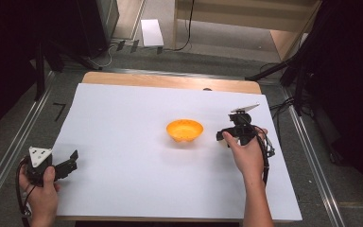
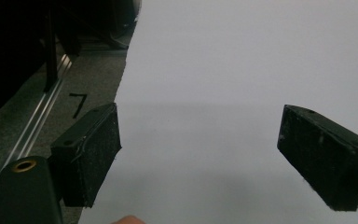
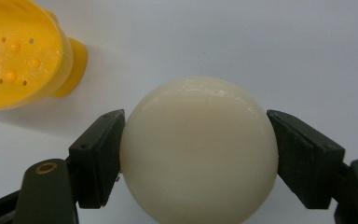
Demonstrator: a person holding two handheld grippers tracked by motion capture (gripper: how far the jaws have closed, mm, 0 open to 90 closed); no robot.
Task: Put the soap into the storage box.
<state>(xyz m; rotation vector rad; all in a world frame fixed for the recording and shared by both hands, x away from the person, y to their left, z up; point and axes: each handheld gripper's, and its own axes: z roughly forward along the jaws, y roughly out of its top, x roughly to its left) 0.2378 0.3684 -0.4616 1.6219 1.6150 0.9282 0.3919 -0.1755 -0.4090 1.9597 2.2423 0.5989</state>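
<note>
The right gripper (image 3: 198, 154) has its jaws pressed against both sides of a cream ball (image 3: 199, 149), just beside the yellow bowl (image 1: 185, 131) at its 3 o'clock on the white-covered worktop (image 1: 123, 189). The left gripper (image 2: 200, 154), at the sheet's 8 o'clock corner, has its jaws spread wide, holding nothing.

Cream-white ball (image 3: 199, 149): smooth, glossy, round. It sat clamped between the two black jaws of the right gripper (image 3: 199, 154), one pad touching each side, just right of the bowl in the high view. Orange-yellow bowl (image 1: 184, 130): small, shallow plastic, upright on a short foot, small holes and bumps inside its bottom. It stood on the white sheet (image 1: 123, 142), near the sheet's middle, apart from the ball.
</note>
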